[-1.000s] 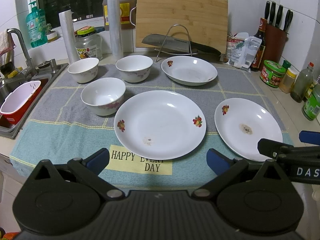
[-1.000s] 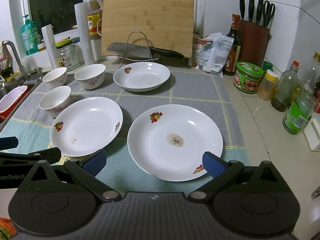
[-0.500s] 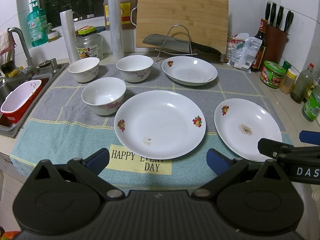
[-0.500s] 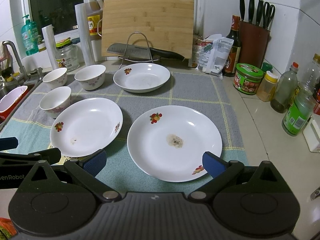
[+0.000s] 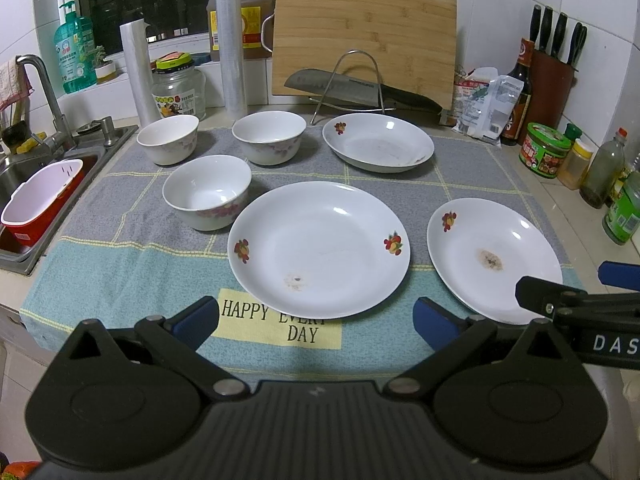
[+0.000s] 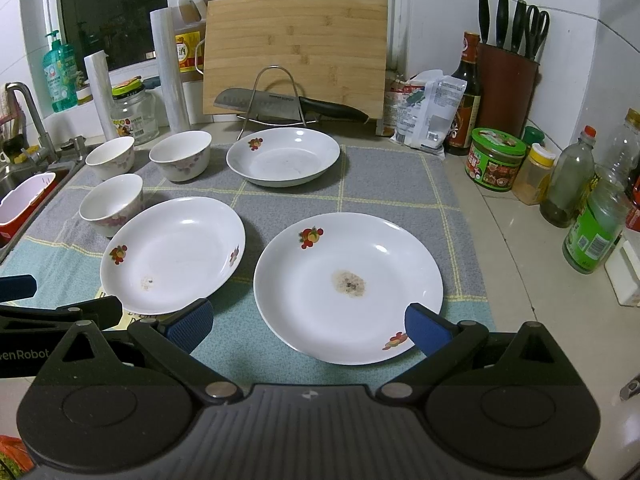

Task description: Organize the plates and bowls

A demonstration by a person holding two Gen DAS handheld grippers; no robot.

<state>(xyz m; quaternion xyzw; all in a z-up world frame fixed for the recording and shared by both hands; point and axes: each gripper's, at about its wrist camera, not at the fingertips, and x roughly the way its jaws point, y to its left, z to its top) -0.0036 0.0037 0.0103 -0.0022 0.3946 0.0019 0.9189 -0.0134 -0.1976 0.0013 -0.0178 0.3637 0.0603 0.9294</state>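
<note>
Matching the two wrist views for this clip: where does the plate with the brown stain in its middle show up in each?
Left wrist view: the stained plate lies at the lower right, on the towel's right edge, partly behind the right gripper.
Right wrist view: the same stained plate sits at the centre, just ahead of the open fingers.
Shared landmark: the bamboo cutting board leaning against the back wall, with the knife before it.

bamboo cutting board [image 5: 364, 44], cleaver [image 5: 352, 90], knife block [image 6: 506, 88], sink [image 5: 24, 184]
</note>
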